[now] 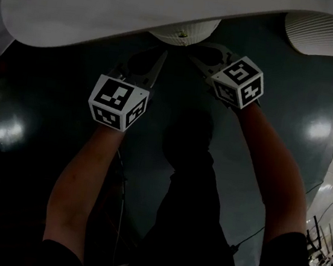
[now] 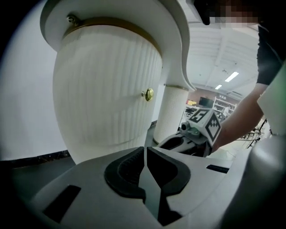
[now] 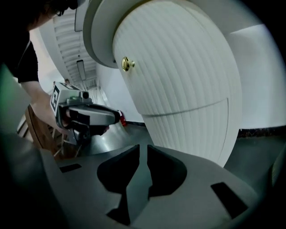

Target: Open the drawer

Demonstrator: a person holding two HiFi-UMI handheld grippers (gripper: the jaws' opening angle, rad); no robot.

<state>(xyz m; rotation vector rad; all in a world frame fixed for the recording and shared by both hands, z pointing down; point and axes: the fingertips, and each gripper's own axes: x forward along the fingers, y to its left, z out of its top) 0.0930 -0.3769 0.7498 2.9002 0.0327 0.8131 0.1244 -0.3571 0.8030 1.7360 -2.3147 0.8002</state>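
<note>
Currently my left hand-held gripper and right hand-held gripper are both pinched together, empty. The ribbed drawer stands ahead, brass knob above them; arriving closed, I'd only knock it.

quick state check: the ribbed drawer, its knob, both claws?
white ribbed curved drawer front: closed, flush with the ribbed panel below it
round brass knob: free, no claw on it
left claw: shut, empty, short of the knob
right claw: shut, empty, short of the knob
</note>
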